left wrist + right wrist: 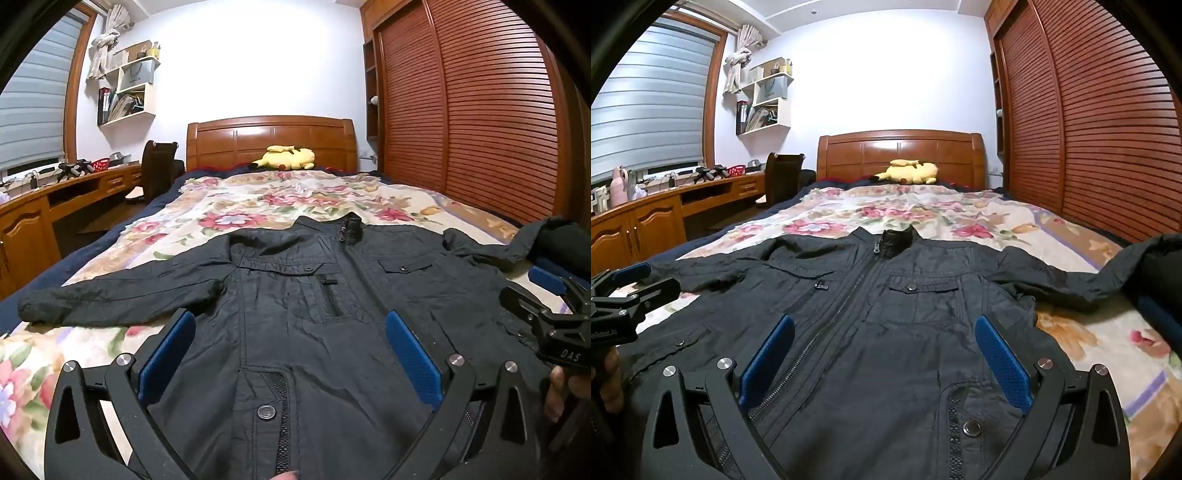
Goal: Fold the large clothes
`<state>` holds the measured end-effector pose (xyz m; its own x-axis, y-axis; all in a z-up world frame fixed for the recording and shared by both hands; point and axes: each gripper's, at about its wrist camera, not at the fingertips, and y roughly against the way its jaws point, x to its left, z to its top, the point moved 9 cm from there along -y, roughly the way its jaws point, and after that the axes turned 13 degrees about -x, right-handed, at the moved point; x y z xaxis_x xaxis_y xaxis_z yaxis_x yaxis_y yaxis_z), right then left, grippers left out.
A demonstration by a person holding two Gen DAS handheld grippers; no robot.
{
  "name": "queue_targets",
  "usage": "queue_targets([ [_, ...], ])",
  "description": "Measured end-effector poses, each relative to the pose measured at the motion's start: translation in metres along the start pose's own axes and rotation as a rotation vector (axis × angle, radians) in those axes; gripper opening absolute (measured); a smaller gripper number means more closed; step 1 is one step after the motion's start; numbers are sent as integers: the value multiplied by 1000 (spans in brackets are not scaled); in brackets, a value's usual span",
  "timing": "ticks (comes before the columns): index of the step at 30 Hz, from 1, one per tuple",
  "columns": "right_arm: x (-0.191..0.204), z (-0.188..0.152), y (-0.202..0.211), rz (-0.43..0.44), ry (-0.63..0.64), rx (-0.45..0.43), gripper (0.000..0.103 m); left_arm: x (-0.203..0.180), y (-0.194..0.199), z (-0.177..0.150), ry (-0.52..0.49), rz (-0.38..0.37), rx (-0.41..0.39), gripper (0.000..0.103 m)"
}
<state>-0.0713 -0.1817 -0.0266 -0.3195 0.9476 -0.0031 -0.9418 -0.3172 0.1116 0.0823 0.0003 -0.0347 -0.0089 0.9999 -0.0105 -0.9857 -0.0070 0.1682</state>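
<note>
A dark jacket [295,295] lies zipped and flat on the bed [258,195], no fold yet made; left gripper [290,354] and right gripper [884,354] hover, fingers spread.

Looking evenly lit by soft indoor light, no hard shadows. Blowing out to glare on the white wall [258,66] in both views. Bending hard at the fisheye edges, wardrobe slats [1108,129] curving, black vignette in the corners. Staying fairly sharp throughout, slightly soft near the rim.
</note>
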Motion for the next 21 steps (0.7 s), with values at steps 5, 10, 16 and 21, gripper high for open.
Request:
queue_targets([
  [5,0,0,1,0,0,0,99,0,0,0,-5,3,4,103],
  [10,0,1,2,0,0,-4,99,0,-1,0,-6,4,4,103],
  [16,0,1,1,-1,1,-5,99,1,0,0,-9,7,1,103],
  [21,0,1,0,-1,1,-4,99,-1,5,7,-13,10,0,103],
])
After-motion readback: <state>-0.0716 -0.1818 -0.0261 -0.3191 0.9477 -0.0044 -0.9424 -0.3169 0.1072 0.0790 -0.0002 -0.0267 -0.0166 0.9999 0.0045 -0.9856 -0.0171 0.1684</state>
